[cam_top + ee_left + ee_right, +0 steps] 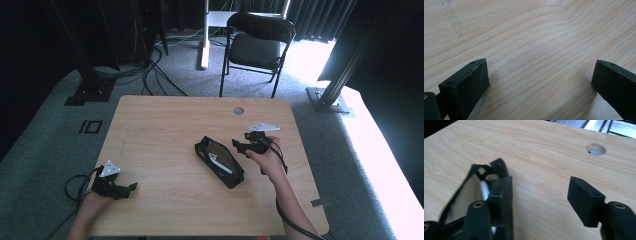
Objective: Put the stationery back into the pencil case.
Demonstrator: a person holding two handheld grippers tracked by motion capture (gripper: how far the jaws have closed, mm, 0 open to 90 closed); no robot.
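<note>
I see both the left gripper [131, 187] and right gripper [241, 142] with jaws wide and empty, the right beside the black pouch [219, 161] on the counter [165, 125].

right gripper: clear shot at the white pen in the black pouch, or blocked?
Probably yes. The right gripper is open with nothing between its jaws, just beside the black pouch. The pouch lies open-topped on the table with the white pen exposed; nothing stands between them.

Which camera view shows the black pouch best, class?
The high view: the whole black pouch lies open on the table, a white item inside. The right gripper view catches its near end behind one of the jaws. The left gripper view faces bare wood.
</note>
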